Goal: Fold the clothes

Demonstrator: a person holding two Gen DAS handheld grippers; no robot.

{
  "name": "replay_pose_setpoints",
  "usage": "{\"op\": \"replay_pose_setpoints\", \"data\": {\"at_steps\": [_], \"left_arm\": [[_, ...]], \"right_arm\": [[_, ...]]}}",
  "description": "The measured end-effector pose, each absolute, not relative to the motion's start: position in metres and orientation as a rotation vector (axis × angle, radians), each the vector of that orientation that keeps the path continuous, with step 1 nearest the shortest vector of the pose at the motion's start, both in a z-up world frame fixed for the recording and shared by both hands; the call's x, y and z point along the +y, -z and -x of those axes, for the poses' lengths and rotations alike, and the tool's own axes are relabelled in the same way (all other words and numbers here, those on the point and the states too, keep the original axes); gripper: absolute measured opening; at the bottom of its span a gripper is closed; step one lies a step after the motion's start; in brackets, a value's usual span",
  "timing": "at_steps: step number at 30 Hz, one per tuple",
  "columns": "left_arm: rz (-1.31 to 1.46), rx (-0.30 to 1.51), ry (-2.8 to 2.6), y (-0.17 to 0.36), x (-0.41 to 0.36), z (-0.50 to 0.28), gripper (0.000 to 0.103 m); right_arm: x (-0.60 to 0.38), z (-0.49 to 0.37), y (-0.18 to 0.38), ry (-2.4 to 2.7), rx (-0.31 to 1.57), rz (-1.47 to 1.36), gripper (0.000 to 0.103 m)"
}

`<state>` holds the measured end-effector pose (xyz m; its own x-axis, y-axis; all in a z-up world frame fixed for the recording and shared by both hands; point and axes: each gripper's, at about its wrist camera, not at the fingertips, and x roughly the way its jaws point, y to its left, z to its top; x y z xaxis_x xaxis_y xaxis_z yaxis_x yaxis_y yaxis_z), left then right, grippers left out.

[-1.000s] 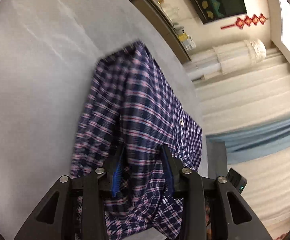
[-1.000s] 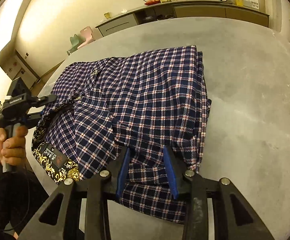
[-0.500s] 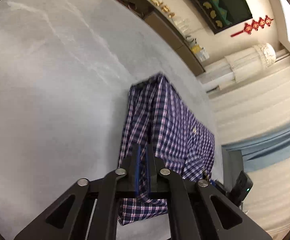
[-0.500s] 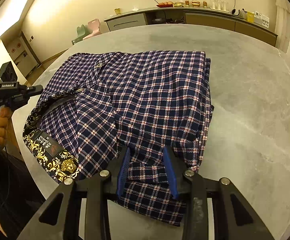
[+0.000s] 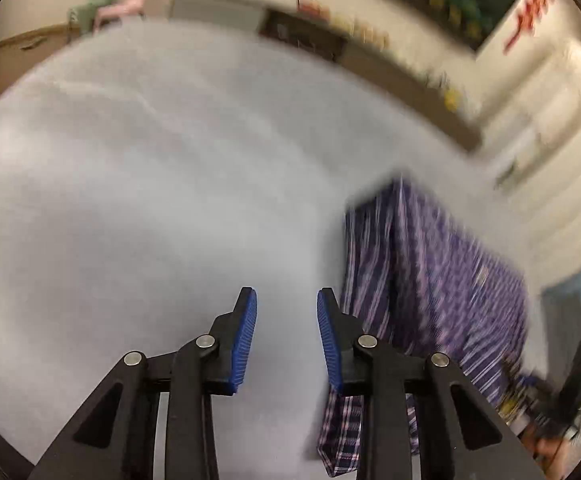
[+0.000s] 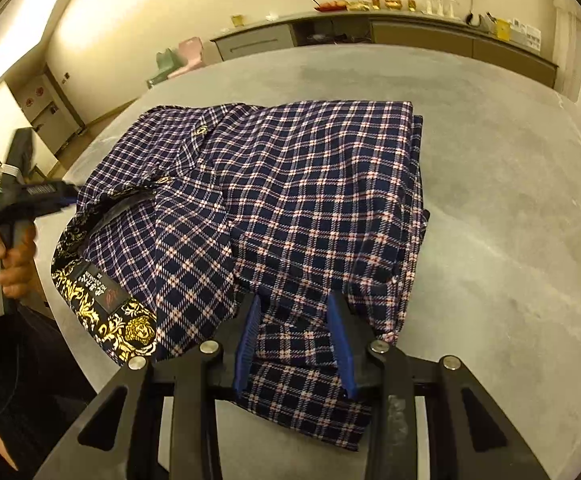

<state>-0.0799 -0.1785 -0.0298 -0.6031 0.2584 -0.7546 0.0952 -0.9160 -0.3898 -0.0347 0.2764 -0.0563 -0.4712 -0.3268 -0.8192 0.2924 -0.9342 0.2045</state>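
A navy plaid shirt lies partly folded on the round grey table, its black-and-gold collar lining at the near left edge. My right gripper stands over the shirt's near edge. Its blue pads are apart, with cloth lying between them and no visible pinch. In the blurred left wrist view my left gripper hangs over bare table with the shirt to its right. Its jaws are opening and nothing is between them. The right wrist view shows the left gripper off the shirt's left side, held by a hand.
The table's edge runs close to the collar at the near left. A long sideboard with small items stands along the far wall, and pastel chairs are beyond the table. Bare grey tabletop stretches right of the shirt.
My left gripper closed on a fold of the shirt, then let it go, opened and swung up and left off the cloth. The right gripper kept still.
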Motion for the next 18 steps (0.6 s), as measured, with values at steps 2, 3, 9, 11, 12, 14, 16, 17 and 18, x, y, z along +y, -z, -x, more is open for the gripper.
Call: {"op": "replay_pose_setpoints", "data": {"at_steps": [2, 3, 9, 11, 12, 14, 16, 17, 18], "left_arm": [[1.155, -0.615, -2.681, 0.001, -0.177, 0.067, 0.031], [1.103, -0.564, -2.589, -0.005, -0.158, 0.064, 0.035], [1.425, -0.279, -2.241, 0.052, -0.077, 0.078, 0.034], [1.474, -0.256, -2.219, 0.065, -0.078, 0.083, 0.025], [1.478, -0.253, -2.229, 0.067, -0.082, 0.087, 0.014], [1.478, -0.255, -2.25, 0.07, -0.089, 0.094, 0.009], [1.465, -0.073, -2.401, 0.065, -0.084, 0.114, 0.003], [1.477, -0.017, -2.524, 0.06, -0.087, 0.126, 0.003], [1.486, 0.043, -2.648, 0.055, -0.091, 0.139, 0.004]], "right_arm": [[0.278, 0.028, 0.039, 2.495, -0.021, -1.305, 0.037], [0.278, 0.024, 0.026, 2.536, -0.006, -1.243, 0.037], [0.255, 0.065, 0.022, 2.486, 0.276, -1.227, 0.038], [0.259, 0.082, 0.045, 2.438, 0.33, -1.306, 0.038], [0.265, 0.086, 0.052, 2.424, 0.314, -1.315, 0.038], [0.27, 0.08, 0.056, 2.44, 0.326, -1.364, 0.038], [0.267, 0.065, 0.058, 2.449, 0.325, -1.416, 0.038], [0.26, 0.053, 0.058, 2.443, 0.306, -1.441, 0.038], [0.253, 0.04, 0.058, 2.436, 0.287, -1.465, 0.04]]}}
